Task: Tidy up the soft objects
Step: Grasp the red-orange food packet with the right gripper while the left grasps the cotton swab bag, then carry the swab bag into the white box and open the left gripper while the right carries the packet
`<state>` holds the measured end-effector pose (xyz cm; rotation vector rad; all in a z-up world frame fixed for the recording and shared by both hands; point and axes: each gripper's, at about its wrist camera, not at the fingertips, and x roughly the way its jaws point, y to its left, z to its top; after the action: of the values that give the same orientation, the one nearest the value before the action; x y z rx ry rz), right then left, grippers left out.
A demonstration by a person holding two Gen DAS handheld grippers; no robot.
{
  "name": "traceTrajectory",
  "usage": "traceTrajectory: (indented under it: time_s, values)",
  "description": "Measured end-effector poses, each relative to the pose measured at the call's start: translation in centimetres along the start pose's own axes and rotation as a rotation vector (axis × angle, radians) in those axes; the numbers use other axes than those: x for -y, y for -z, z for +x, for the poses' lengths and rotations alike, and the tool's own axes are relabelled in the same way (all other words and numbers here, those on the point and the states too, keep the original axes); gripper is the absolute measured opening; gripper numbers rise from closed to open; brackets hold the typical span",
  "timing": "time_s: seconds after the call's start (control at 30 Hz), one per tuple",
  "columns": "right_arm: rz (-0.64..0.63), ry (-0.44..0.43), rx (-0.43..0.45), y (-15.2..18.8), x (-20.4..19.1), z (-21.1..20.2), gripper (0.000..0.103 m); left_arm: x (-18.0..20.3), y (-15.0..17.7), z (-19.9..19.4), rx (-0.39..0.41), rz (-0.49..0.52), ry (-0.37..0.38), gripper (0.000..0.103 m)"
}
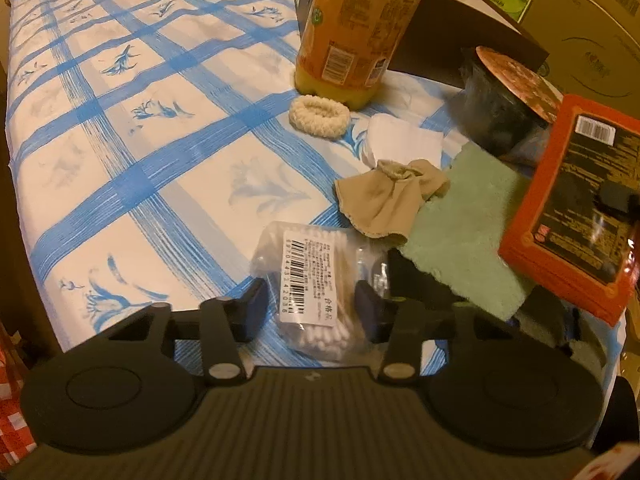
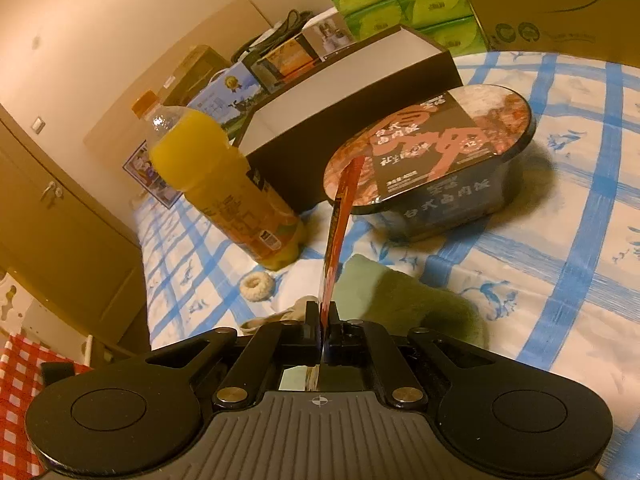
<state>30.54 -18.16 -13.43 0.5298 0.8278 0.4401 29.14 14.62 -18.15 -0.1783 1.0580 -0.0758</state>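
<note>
My left gripper (image 1: 310,306) is open, its fingers either side of a clear bag of cotton swabs (image 1: 316,280) lying on the blue-checked cloth. Beyond it lie a beige sock (image 1: 384,204), a green towel (image 1: 468,236), a white pad (image 1: 404,144) and a cream scrunchie (image 1: 319,115). My right gripper (image 2: 324,320) is shut on a flat red packet (image 2: 340,224), held edge-on above the green towel (image 2: 404,300); the packet also shows in the left wrist view (image 1: 576,204). The scrunchie (image 2: 256,286) lies left of the towel there.
An orange juice bottle (image 2: 224,188) stands behind the scrunchie. A black instant-meal bowl (image 2: 436,160) and a dark box (image 2: 344,120) sit behind the towel. Green tissue packs (image 2: 404,4) and a cardboard carton (image 2: 560,4) stand at the back. The table edge (image 1: 24,240) runs on the left.
</note>
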Motion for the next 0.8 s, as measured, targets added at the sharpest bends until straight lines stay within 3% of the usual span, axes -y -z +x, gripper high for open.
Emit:
traceTrajectory:
  time_s: [0.17,0.47,0.8]
  values:
    - [0.01,0.003,-0.011,-0.1,0.5,-0.6,0.002,-0.1,0.0,-0.8,0.017,-0.014,0.005,0.025]
    - [0.008,-0.021,-0.016,-0.6,1.0,-2.2,0.001,0.8,-0.9,-4.8,0.082,0.039,-0.042,0.024]
    - [0.003,-0.052,0.037,-3.5,2.4,-4.9,0.001,6.0,-4.5,-7.6,0.19,0.137,0.004,0.025]
